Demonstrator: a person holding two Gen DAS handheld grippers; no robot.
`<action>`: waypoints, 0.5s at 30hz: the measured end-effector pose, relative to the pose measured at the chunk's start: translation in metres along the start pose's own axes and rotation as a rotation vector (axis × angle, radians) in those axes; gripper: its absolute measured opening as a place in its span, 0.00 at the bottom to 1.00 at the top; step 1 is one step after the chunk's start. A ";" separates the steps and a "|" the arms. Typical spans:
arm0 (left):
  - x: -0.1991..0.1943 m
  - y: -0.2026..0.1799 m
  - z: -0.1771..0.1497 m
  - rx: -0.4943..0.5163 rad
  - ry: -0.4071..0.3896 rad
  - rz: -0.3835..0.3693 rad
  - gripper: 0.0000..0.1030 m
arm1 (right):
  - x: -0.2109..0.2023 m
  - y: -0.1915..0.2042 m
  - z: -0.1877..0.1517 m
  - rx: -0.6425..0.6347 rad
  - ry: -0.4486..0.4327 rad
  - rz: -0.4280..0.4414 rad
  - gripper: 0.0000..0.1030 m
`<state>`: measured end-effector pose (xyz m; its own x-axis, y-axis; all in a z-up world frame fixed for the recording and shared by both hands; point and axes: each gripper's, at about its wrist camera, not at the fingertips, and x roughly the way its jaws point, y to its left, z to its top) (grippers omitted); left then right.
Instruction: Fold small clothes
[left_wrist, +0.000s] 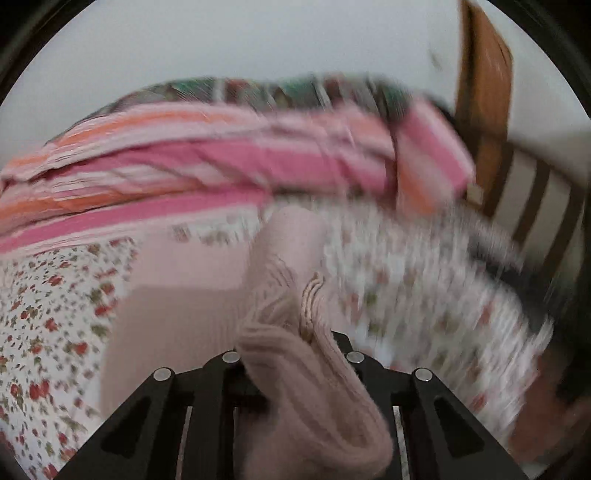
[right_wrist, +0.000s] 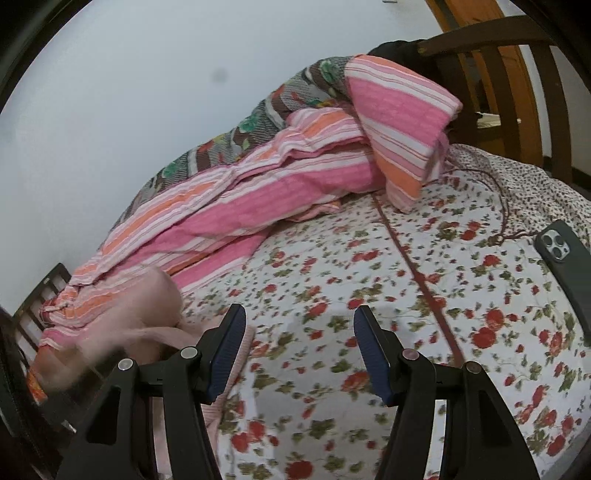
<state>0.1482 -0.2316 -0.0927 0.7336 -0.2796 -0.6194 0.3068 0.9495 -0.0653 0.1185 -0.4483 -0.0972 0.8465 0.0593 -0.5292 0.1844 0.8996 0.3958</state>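
Observation:
A pale pink knitted garment (left_wrist: 295, 369) is pinched in my left gripper (left_wrist: 293, 354), which is shut on its ribbed edge and holds it above the flowered bedsheet (left_wrist: 44, 314); the cloth hangs over and hides the fingertips. The rest of the garment (left_wrist: 184, 277) lies on the sheet to the left. The left wrist view is blurred. In the right wrist view my right gripper (right_wrist: 299, 350) is open and empty over the flowered sheet (right_wrist: 369, 277), with the pink garment (right_wrist: 147, 325) bunched just to its left, beside the left finger (right_wrist: 227, 343).
A pink and orange striped blanket (right_wrist: 258, 192) lies heaped along the far side of the bed against the wall. A phone in a dark case (right_wrist: 565, 266) lies on the sheet at the right. A wooden headboard (right_wrist: 498, 74) stands at the back right.

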 end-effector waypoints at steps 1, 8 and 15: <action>0.006 -0.007 -0.014 0.045 0.011 -0.012 0.32 | 0.000 -0.002 0.000 0.004 0.001 0.000 0.58; -0.034 0.014 -0.018 0.045 -0.043 -0.215 0.69 | 0.008 0.004 -0.005 0.009 0.056 0.069 0.58; -0.068 0.106 -0.018 -0.101 -0.163 -0.229 0.73 | 0.036 0.043 -0.021 0.019 0.194 0.307 0.63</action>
<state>0.1193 -0.1094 -0.0717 0.7421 -0.4998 -0.4466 0.4197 0.8660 -0.2718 0.1461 -0.3979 -0.1148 0.7537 0.4077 -0.5154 -0.0523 0.8190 0.5714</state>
